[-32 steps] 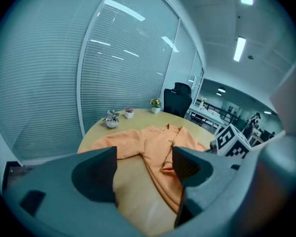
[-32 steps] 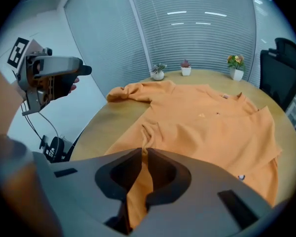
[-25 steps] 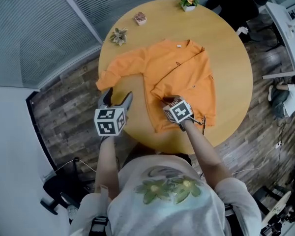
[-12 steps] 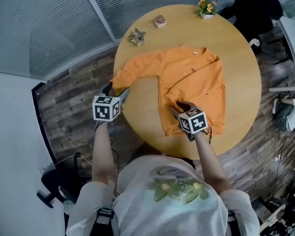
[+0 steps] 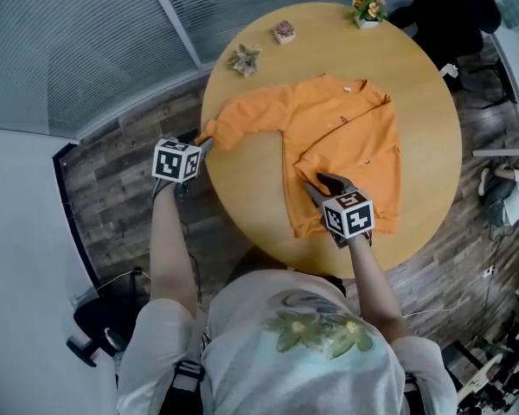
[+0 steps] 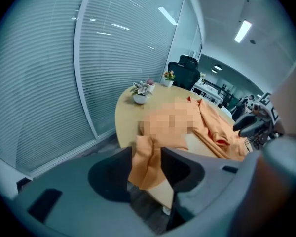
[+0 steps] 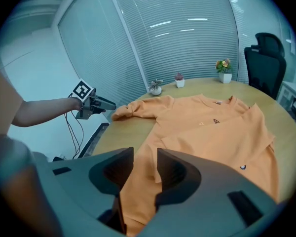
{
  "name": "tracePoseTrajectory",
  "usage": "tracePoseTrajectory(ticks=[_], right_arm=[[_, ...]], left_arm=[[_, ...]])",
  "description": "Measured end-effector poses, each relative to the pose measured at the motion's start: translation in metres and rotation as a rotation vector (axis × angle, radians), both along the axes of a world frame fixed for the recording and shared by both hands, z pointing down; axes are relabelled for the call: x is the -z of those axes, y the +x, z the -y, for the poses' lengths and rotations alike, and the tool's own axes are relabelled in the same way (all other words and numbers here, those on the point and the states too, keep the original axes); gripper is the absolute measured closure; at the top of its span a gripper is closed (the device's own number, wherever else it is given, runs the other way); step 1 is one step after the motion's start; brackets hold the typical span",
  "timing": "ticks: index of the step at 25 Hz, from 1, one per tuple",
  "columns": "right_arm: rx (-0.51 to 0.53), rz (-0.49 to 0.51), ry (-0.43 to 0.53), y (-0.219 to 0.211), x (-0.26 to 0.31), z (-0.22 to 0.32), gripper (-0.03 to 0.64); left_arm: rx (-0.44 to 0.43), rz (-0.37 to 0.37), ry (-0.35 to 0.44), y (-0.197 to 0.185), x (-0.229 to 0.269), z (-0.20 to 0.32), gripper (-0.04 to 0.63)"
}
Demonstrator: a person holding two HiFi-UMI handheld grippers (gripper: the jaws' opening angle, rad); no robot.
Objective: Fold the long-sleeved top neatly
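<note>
An orange long-sleeved top [image 5: 346, 137] lies on the round wooden table [image 5: 251, 188]. One sleeve is folded across its body. The other sleeve stretches left, and its cuff [image 6: 145, 172] droops over the table's edge. My left gripper [image 5: 201, 145] is at that cuff. Its jaws have just been closing, and the cuff hangs between them in a still-wide gap, so the left gripper [image 6: 148, 151] reads as open. My right gripper [image 5: 322, 184] hovers over the top's lower left part. The right gripper [image 7: 145, 154] has just opened, with fabric below the gap and nothing held.
Three small potted plants [image 5: 245, 59] [image 5: 284, 31] [image 5: 368, 9] stand along the table's far rim. A black office chair [image 7: 266, 58] is behind the table. A glass wall with blinds runs along the left, over a wood floor.
My left gripper moved up and left to the sleeve cuff at the table's edge, lower than before. My right gripper lifted slightly off the top and let go of the fabric.
</note>
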State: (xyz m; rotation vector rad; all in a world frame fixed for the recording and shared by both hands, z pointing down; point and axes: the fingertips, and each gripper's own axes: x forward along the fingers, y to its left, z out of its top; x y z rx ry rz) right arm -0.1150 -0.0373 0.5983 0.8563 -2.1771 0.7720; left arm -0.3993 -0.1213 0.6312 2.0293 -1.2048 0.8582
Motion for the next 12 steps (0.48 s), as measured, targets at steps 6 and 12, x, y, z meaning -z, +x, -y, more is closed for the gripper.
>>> tracePoseTrajectory(ticks=[6, 12], right_arm=[[-0.004, 0.004, 0.01, 0.0, 0.004, 0.001, 0.457], [-0.016, 0.001, 0.0, 0.003, 0.002, 0.0, 0.457]], left_arm=[[-0.061, -0.05, -0.091, -0.001, -0.019, 0.012, 0.411], [-0.133, -0.082, -0.208, 0.007, -0.035, 0.003, 0.407]])
